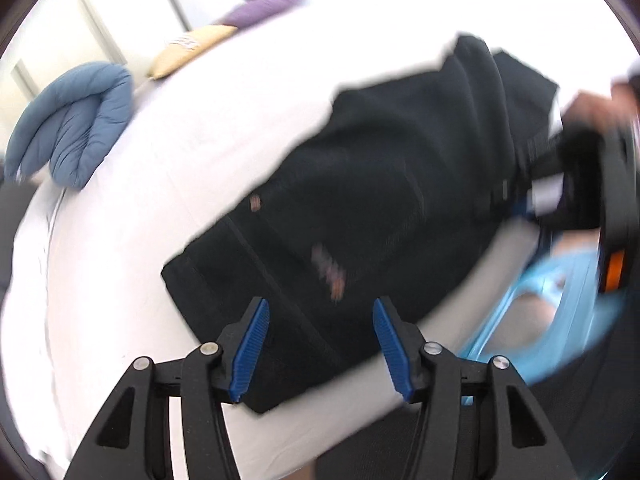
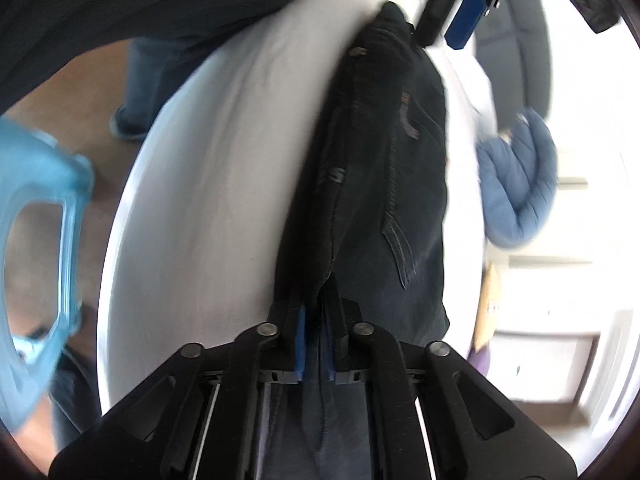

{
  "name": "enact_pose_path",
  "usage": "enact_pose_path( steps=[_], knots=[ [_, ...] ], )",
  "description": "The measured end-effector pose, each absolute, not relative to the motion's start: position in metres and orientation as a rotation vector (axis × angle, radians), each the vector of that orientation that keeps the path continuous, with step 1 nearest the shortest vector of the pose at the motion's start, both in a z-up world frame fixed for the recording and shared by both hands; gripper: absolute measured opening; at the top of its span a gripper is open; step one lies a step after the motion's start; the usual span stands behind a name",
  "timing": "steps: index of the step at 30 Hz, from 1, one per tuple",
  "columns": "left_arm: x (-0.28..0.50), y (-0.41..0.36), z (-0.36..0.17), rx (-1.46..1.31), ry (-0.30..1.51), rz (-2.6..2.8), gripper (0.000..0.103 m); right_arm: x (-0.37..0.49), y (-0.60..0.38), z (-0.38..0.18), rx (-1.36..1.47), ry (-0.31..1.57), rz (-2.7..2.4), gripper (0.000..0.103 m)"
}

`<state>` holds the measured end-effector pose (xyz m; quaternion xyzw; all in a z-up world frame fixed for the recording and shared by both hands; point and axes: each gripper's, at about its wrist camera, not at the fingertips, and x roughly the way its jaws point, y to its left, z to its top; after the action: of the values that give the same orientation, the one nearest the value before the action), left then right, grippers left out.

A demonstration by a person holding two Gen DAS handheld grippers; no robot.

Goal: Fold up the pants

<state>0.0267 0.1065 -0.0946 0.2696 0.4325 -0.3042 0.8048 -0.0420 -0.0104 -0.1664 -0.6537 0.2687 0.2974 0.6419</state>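
Bright overexposed daylight, heavy motion blur, fisheye-warped edges, perhaps window glare

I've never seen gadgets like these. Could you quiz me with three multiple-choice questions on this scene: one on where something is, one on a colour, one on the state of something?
1. Where do the pants lie?
A. on the white bed
B. on the floor
C. on the stool

2. What colour is the plastic stool beside the bed?
A. red
B. light blue
C. green

3. How is the right gripper?
A. wide open
B. shut on the pants
C. holding a pillow

Answers:
1. A: the dark cloth is spread over the white sheet.
2. B: its frame shows pale blue in both views.
3. B: cloth is pinched between its closed fingers, while the left gripper is open.
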Motion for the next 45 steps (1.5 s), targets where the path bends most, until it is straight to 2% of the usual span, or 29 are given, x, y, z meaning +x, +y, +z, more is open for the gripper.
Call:
enact_pose_path(
  steps=[5, 7, 9, 10, 11, 14, 18, 22, 24, 30, 35, 41, 45],
  knots=[
    [0.052, 0.05, -0.126, 0.487, 1.019, -0.617, 0.057, -0.036, -0.008, -0.162, -1.354, 0.652, 0.599, 0.011],
    [0.061, 0.03, -0.161, 0.465, 1.129, -0.601, 0.058, -0.038, -0.012, -0.157, -1.288, 0.662, 0.556, 0.018],
    [0.06, 0.021, -0.176, 0.473, 1.11, -0.562, 0.06, -0.041, -0.023, -0.147, -1.185, 0.689, 0.513, 0.038],
    [0.062, 0.021, -0.175, 0.441, 1.122, -0.55, 0.06, -0.043, -0.03, -0.14, -1.115, 0.714, 0.507, 0.081],
    [0.065, 0.023, -0.174, 0.409, 1.141, -0.543, 0.06, -0.047, -0.04, -0.129, -1.019, 0.714, 0.5, 0.1],
    [0.066, 0.021, -0.172, 0.423, 1.173, -0.539, 0.06, -0.047, -0.078, -0.101, -0.723, 0.759, 0.425, 0.1],
    [0.074, 0.008, -0.174, 0.458, 1.236, -0.515, 0.06, -0.014, -0.195, -0.07, -0.002, 0.897, 0.267, 0.1],
    [0.088, -0.009, -0.172, 0.477, 1.292, -0.506, 0.06, 0.013, -0.332, -0.073, 0.639, 0.85, 0.091, 0.099],
    [0.095, -0.014, -0.171, 0.481, 1.302, -0.501, 0.06, 0.026, -0.385, -0.088, 0.851, 0.825, 0.004, 0.098],
    [0.099, -0.027, -0.174, 0.478, 1.295, -0.469, 0.061, 0.063, -0.438, -0.139, 1.073, 0.905, -0.176, 0.094],
    [0.101, -0.033, -0.176, 0.483, 1.302, -0.461, 0.061, 0.111, -0.444, -0.13, 1.118, 0.897, -0.135, 0.094],
    [0.1, -0.038, -0.179, 0.484, 1.3, -0.457, 0.061, 0.182, -0.48, -0.066, 1.154, 0.851, -0.13, 0.095],
    [0.099, -0.044, -0.18, 0.487, 1.3, -0.454, 0.061, 0.227, -0.489, 0.011, 0.965, 0.769, -0.029, 0.095]
  ],
)
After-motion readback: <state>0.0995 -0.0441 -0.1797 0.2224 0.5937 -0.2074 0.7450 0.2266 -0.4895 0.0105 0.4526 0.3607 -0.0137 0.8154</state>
